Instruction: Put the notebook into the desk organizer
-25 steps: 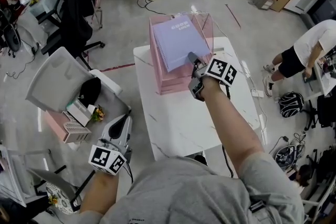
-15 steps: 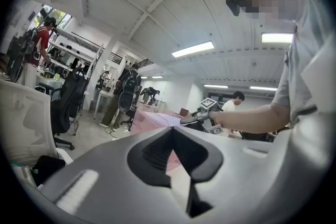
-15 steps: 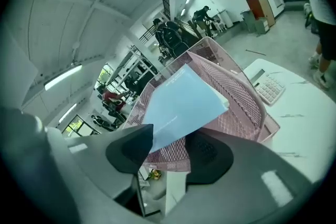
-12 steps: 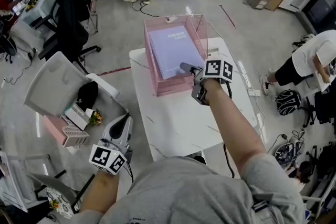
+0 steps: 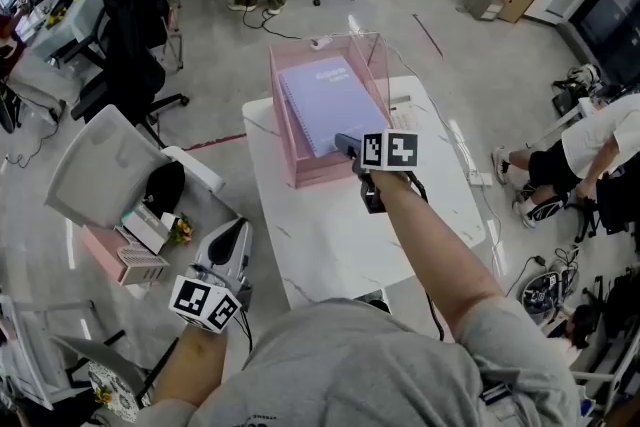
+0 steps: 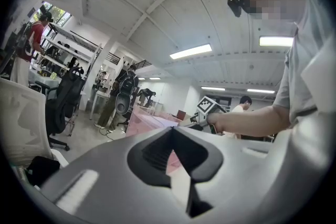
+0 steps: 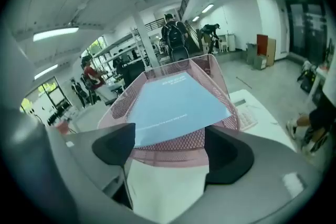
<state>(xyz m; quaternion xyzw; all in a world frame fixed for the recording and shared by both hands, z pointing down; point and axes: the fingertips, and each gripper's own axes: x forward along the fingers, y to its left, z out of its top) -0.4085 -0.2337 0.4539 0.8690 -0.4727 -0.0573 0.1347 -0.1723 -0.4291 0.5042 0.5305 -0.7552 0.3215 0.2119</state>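
A lavender notebook (image 5: 322,105) lies in the pink mesh desk organizer (image 5: 315,170) at the far end of the white table (image 5: 340,235). In the right gripper view the notebook (image 7: 176,105) rests with its near edge over the organizer's front wall (image 7: 173,147). My right gripper (image 5: 350,147) hovers just in front of that wall. Its jaws have just been opening and now stand wide, with no pad touching the notebook (image 7: 169,152). My left gripper (image 5: 225,250) hangs low beside the table's left side, fingertips together and holding nothing (image 6: 172,131).
A grey office chair (image 5: 95,165) and a small pink box of odds and ends (image 5: 125,250) stand left of the table. A white keyboard-like item (image 7: 247,118) lies right of the organizer. A person (image 5: 590,145) sits at the far right. Black chairs stand behind.
My right gripper opened and let go of the notebook, then drew back a little toward the organizer's front wall. The notebook went from tilted in the grip to lying in the organizer. Left gripper unmoved.
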